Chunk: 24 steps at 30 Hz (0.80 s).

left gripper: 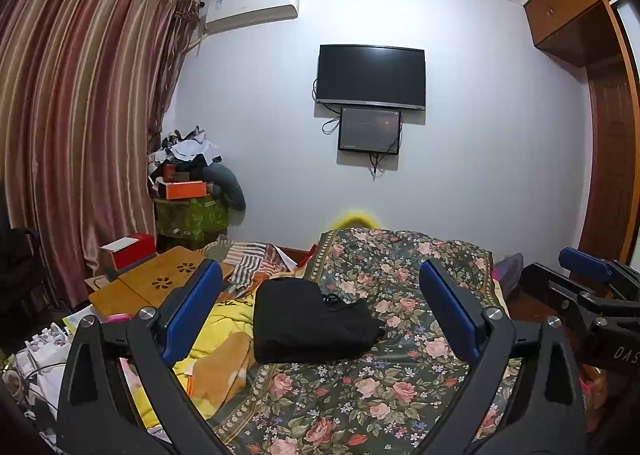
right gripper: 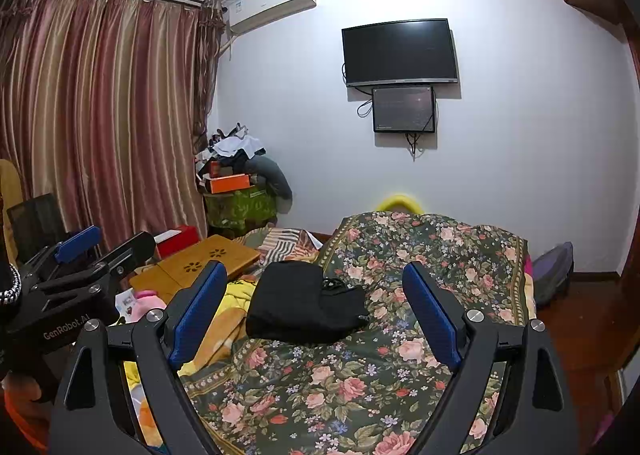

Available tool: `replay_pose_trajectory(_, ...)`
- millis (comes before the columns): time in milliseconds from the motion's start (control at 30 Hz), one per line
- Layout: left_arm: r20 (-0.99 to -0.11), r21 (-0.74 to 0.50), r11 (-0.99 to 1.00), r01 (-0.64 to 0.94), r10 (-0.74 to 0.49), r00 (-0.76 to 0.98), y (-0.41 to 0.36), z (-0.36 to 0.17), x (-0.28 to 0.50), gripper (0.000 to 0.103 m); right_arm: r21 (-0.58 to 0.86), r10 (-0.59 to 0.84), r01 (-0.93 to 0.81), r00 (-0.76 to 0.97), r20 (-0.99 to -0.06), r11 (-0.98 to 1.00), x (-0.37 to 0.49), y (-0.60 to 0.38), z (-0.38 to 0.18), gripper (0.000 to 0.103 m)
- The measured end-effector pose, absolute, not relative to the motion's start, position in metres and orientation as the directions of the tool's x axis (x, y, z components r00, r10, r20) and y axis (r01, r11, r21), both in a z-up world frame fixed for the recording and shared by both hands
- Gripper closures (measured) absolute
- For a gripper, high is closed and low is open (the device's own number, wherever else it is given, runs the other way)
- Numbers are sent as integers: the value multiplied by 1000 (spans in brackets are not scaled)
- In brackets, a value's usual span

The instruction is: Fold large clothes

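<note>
A black garment (left gripper: pixel 312 321) lies folded into a compact bundle on the floral bedspread (left gripper: pixel 360 387), with a drawstring on its top. It also shows in the right wrist view (right gripper: pixel 304 305). My left gripper (left gripper: pixel 320 319) is open and empty, held above the bed with the bundle seen between its blue pads (left gripper: pixel 192 307). My right gripper (right gripper: pixel 316 311) is open and empty too, raised beside the left one. The right gripper shows at the right edge of the left wrist view (left gripper: pixel 588 287); the left gripper shows at the left of the right wrist view (right gripper: pixel 76 275).
A yellow and orange blanket (left gripper: pixel 224 339) lies left of the bundle. A wooden lap desk (left gripper: pixel 160 279) and a red box (left gripper: pixel 132 249) stand at the left. A cluttered pile (left gripper: pixel 192 175) fills the corner by the curtains (left gripper: pixel 80 127). A TV (left gripper: pixel 370 77) hangs on the wall.
</note>
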State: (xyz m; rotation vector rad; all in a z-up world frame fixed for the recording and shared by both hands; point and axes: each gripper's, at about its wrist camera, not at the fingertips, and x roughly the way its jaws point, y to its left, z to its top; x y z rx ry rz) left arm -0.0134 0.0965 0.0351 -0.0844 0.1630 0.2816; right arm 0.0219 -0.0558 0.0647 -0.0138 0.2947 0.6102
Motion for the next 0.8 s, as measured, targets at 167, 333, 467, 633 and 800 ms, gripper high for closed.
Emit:
replay_pose_trajectory(167, -172, -66, 959, -275, 260, 950, 97, 36, -14, 4, 73, 563, -567, 779, -277, 821, 23, -57, 64, 15)
replay_pose_trajectory(333, -185, -73, 963, -260, 243, 952, 99, 36, -12, 4, 74, 562, -566, 780, -277, 821, 23, -57, 65, 15)
replay_pose_trajectory(467, -184, -73, 962, -263, 246, 952, 98, 36, -11, 4, 77, 561, -565, 779, -278, 822, 24, -57, 65, 15)
replay_pose_trajectory(633, -192, -81, 962, -262, 243, 951, 99, 35, -10, 4, 78, 559, -561, 781, -280, 824, 25, -58, 65, 15)
replay_pose_trajectory(800, -207, -92, 961, -260, 237, 949, 101, 36, -7, 4, 75, 554, -559, 781, -287, 826, 26, -56, 63, 15)
